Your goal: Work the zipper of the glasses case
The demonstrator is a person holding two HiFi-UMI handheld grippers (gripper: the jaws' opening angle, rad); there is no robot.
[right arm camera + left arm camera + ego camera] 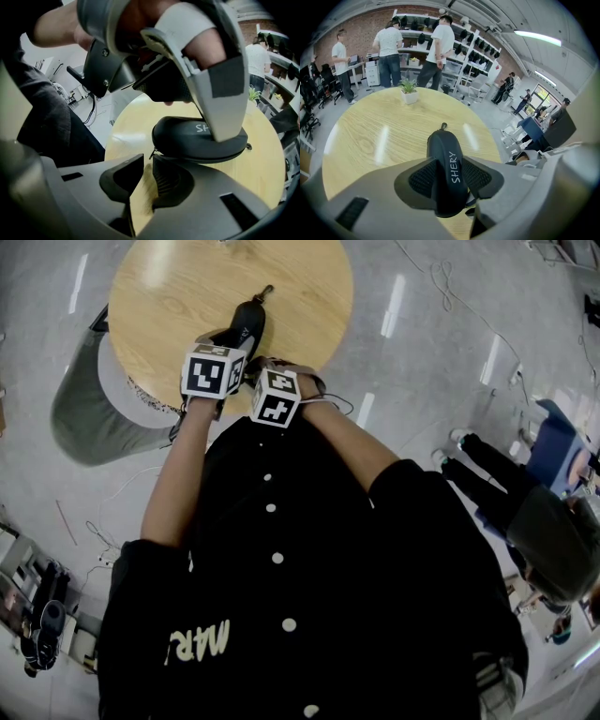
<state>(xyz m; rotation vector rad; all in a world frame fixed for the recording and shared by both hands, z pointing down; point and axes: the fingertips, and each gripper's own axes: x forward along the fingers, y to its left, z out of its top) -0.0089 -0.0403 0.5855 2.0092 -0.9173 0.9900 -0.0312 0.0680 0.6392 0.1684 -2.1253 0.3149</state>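
Note:
A black zippered glasses case (246, 326) lies on the round wooden table (178, 287), near its front edge. My left gripper (225, 341) is shut on it; in the left gripper view both ribbed pads press the sides of the case (446, 154), whose white lettering faces up. A small loop (444, 125) sticks out at the case's far end. My right gripper (146, 164) sits at the case's near end (187, 136), jaws a little apart with bare table between the pads. The zipper pull (152, 153) hangs just beyond its fingertips, not clamped.
A small potted plant (409, 91) stands at the table's far side. A grey seat (80, 418) sits on the floor by the table's left edge. Several people stand at shelves (389, 42) behind; another person (525, 507) sits at the right.

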